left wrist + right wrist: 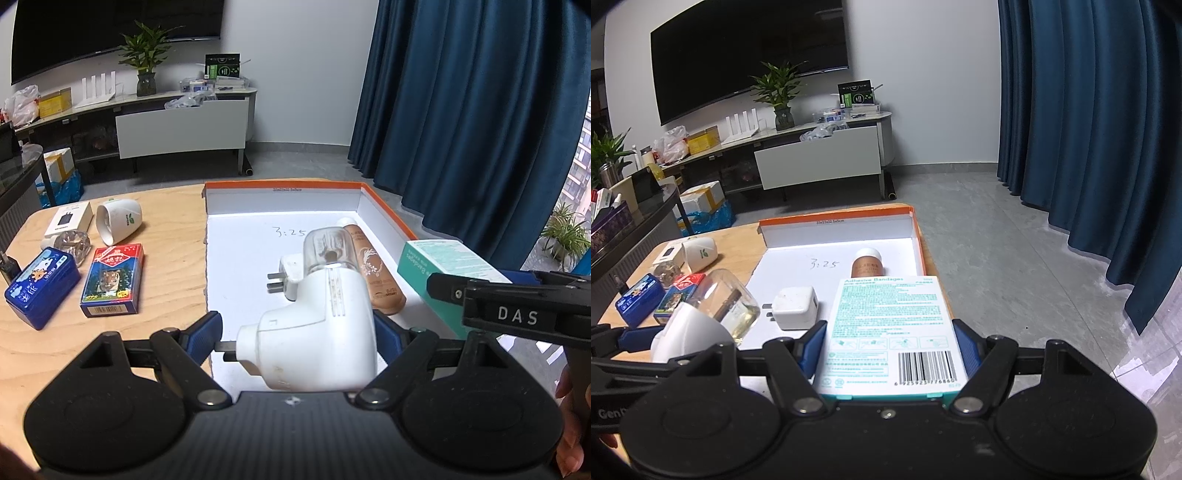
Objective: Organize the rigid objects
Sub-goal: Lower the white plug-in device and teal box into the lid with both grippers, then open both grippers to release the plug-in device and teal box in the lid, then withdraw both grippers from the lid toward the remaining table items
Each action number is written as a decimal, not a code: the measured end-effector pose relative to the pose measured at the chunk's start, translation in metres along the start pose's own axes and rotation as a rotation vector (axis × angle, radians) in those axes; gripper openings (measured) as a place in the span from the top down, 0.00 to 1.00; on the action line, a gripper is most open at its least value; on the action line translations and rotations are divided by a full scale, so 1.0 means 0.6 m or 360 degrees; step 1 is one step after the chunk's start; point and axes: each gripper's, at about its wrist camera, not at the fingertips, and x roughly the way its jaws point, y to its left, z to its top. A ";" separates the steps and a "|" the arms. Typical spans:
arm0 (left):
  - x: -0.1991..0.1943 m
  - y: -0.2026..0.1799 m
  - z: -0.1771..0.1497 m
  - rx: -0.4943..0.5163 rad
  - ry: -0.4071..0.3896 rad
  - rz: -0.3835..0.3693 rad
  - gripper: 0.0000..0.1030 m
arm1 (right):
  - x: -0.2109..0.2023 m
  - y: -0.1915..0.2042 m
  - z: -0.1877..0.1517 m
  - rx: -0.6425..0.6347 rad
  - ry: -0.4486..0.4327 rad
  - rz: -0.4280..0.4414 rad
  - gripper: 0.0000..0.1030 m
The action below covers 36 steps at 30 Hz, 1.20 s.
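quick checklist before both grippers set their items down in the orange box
1. Left gripper holds the plug-in diffuser: ok.
2. Right gripper holds the bandage box: ok.
3. Bare floor in the orange box for two more items: ok.
4. Both loads already above the box: ok.
5. Diffuser clear of the white charger and brown bottle below: cannot tell.
6. Gap between the two grippers: cannot tell.
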 end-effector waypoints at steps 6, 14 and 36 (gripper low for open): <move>0.005 0.001 -0.002 -0.0006 0.0013 -0.0005 0.16 | 0.009 0.001 -0.001 -0.0008 0.0060 0.0015 0.17; 0.016 -0.006 -0.006 0.0020 0.0046 -0.0031 0.16 | -0.002 -0.005 0.002 0.0020 0.0018 -0.0004 0.14; -0.056 0.067 0.014 0.0035 -0.0023 0.0018 0.04 | -0.049 0.078 0.022 0.0011 -0.0057 0.0074 0.14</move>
